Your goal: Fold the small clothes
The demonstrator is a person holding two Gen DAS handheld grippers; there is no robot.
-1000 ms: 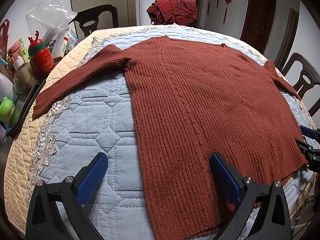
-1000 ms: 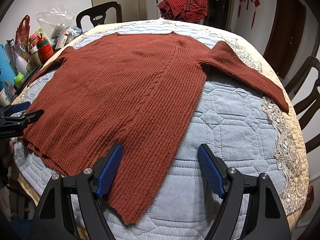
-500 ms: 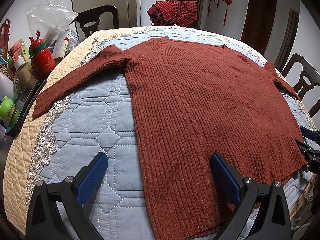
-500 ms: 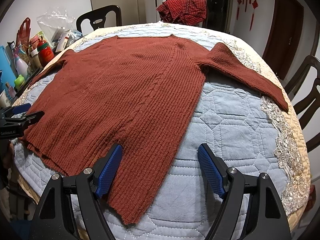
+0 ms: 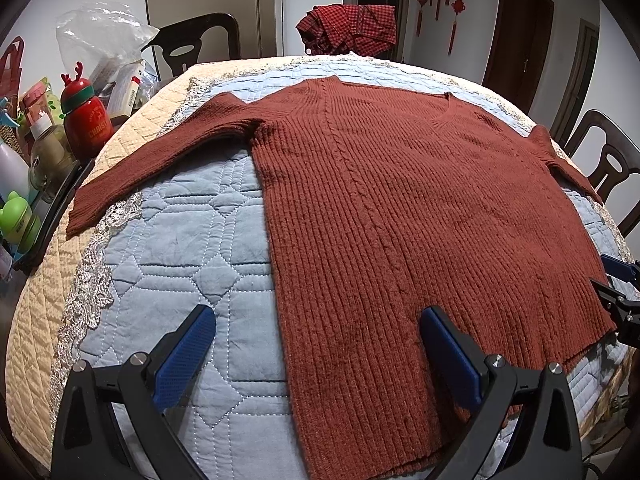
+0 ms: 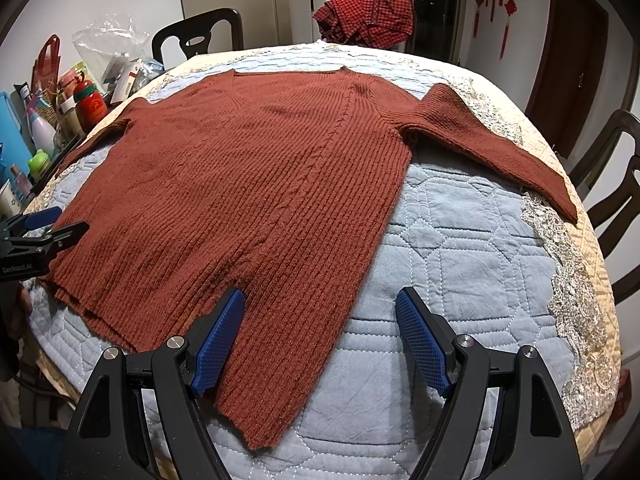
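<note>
While sweater [image 5: 400, 208] lies flat on bench [image 5: 224, 248], both my tools, left tool [image 5: 316, 344] and right tool [image 6: 320, 328], gape empty over hem; probably pinch sleeve cuff lower left first, fold inward.

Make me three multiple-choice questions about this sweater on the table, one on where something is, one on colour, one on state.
1. Where is the red checked cloth?
A. beyond the table's far edge
B. on the sweater's hem
C. in the left claw

2. What colour is the sweater?
A. navy
B. rust-brown
C. white

3. What state is the sweater in?
A. folded in half
B. rolled up
C. spread flat, sleeves out

Answers:
1. A: in both views it sits heaped past the quilt, behind the sweater's neckline.
2. B: its ribbed knit is rust-brown against the blue quilt.
3. C: both sleeves stretch out sideways, and the left claw and right claw are open near the hem, gripping nothing.
</note>
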